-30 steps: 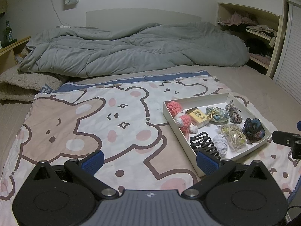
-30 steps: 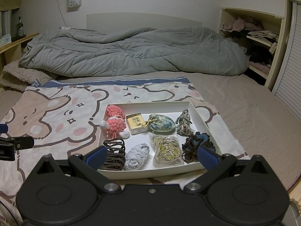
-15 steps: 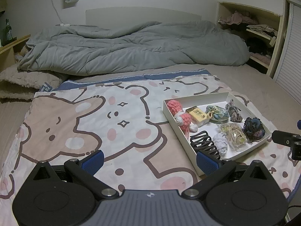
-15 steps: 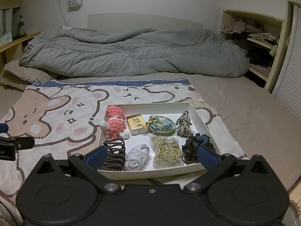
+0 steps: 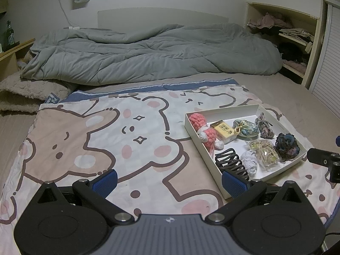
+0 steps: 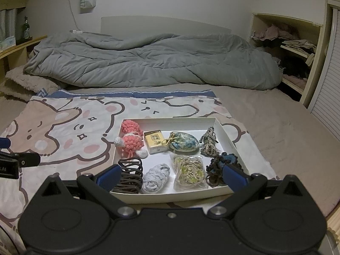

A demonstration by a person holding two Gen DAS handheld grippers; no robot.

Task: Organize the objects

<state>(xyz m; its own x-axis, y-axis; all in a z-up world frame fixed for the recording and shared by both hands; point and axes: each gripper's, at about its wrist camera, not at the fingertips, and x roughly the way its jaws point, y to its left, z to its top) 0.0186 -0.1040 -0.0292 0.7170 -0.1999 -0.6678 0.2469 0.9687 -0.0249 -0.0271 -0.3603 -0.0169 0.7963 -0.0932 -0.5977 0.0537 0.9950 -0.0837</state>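
Note:
A shallow white box (image 6: 231, 144) (image 5: 192, 135) lies on a bear-print blanket. Inside it are a pink crochet toy (image 6: 131, 139) (image 5: 204, 128), a yellow carton (image 6: 155, 141) (image 5: 224, 130), a blue-green pouch (image 6: 184, 142), a black hair claw (image 6: 129, 175) (image 5: 231, 163), a grey scrunchie (image 6: 156, 177), a bag of elastic bands (image 6: 190, 171), a braided tie (image 6: 209, 142) and a dark scrunchie (image 6: 221, 163). My right gripper (image 6: 171, 176) stands open over the box's near edge. To the box's left, my left gripper (image 5: 169, 182) hangs open above the blanket, holding nothing.
The bear-print blanket (image 5: 95, 138) covers the near part of the bed. A rumpled grey duvet (image 6: 148, 63) lies across the far side. Shelves with clothes (image 6: 293, 48) stand at the right, and a low shelf with a bottle (image 6: 26, 28) at the left.
Both grippers have shifted only slightly, the left view drifting a little. The objects in the box have not moved, and both grippers stay open.

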